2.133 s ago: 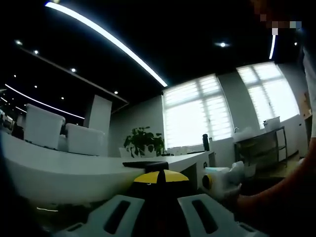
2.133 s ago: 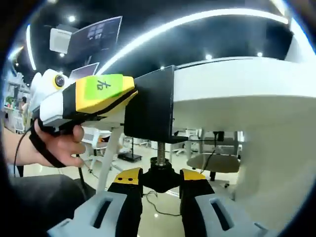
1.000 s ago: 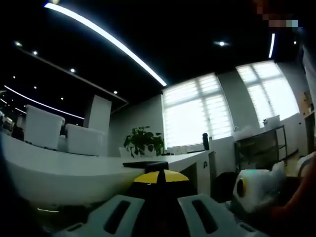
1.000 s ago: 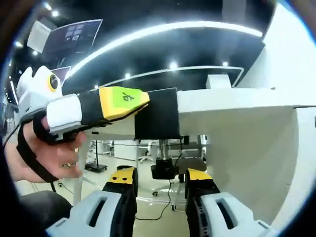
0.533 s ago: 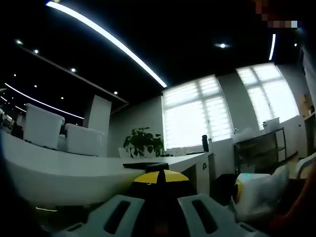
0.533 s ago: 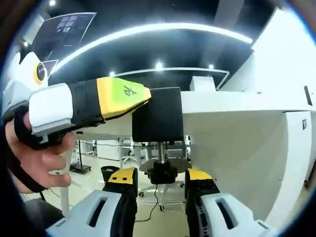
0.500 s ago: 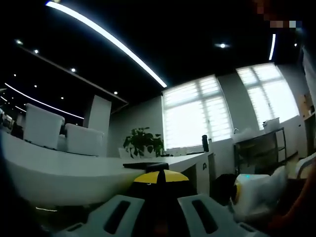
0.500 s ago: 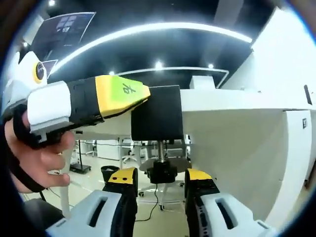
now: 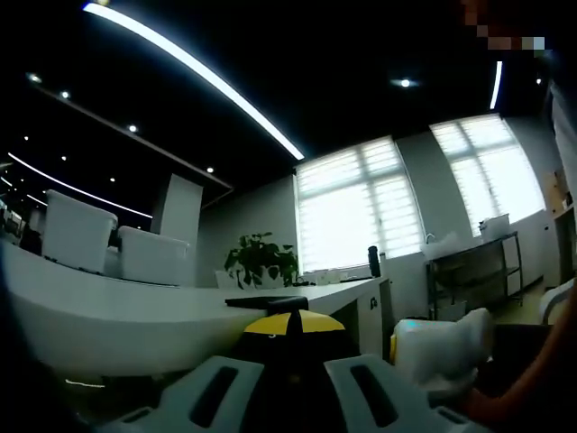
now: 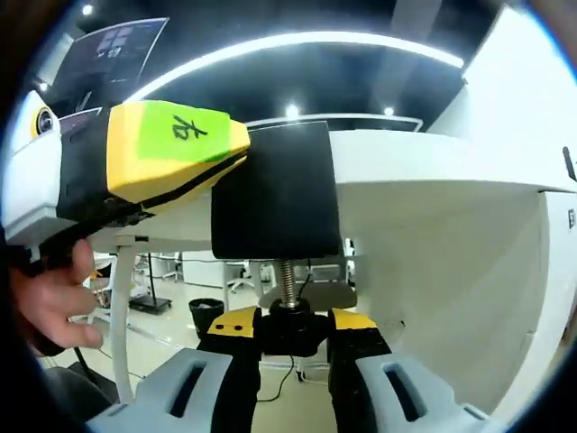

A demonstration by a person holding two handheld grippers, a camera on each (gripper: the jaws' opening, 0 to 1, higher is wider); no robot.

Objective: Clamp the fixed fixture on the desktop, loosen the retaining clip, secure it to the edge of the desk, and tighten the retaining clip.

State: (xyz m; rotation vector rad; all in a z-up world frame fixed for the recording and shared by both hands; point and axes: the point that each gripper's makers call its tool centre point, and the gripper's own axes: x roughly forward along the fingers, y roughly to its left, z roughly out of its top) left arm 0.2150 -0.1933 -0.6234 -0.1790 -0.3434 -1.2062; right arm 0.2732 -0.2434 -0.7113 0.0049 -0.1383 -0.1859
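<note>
The black fixture [image 10: 275, 194] is hung on the edge of the white counter [image 10: 424, 194], its threaded screw pointing down to a black knob [image 10: 288, 327]. The tightening step appears to be in hand; a turn of that knob is called for next. The right hand-held gripper [image 10: 290, 336] is closed narrowly around the knob. The left hand-held gripper [image 10: 171, 149] is clamped on the fixture's left side, its jaws nearly together; in its own view, a potted plant [image 9: 261, 262] stands far off.

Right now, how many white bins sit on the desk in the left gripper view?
2: a taller bin at far left, and a lower bin just right of it. Others may be hidden beyond the view's edge.
</note>
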